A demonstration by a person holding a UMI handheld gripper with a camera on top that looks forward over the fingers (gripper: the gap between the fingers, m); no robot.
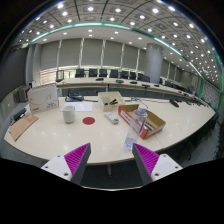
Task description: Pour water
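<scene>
Gripper (112,163) up high over the near edge of a big pale surface (150,135), fingers wide apart w/ nothing between them and touching nothing. Left pad (76,157) and right pad (147,160) both magenta, both fully clear; dark gap between them shows only the surface edge and shadow below.

Task item: a small white cup-like container (68,115) stands upright on the surface, well beyond the fingers and off to the left side. Can't tell if there's water in it. Just right of it, apart from it, a small flat red disc (88,120) lies on the surface.

Further right, beyond the right finger, an open cardboard box (141,120) w/ red inside, tilted at an angle to the surface edge. Behind it a lighter tan box (110,100). A small white bit (113,119) lies between the red disc and the open box; too small to ID.

Far left: a white board or sign (43,97) stands upright on the surface, and a flat tan board-like piece (22,126) lies near it, closer to the surface edge.

Background: long row of desks w/ dark chairs (100,73) and monitors, curtained windows (95,52) along the back wall, ceiling w/ rows of round lights (112,11). Nothing held.
</scene>
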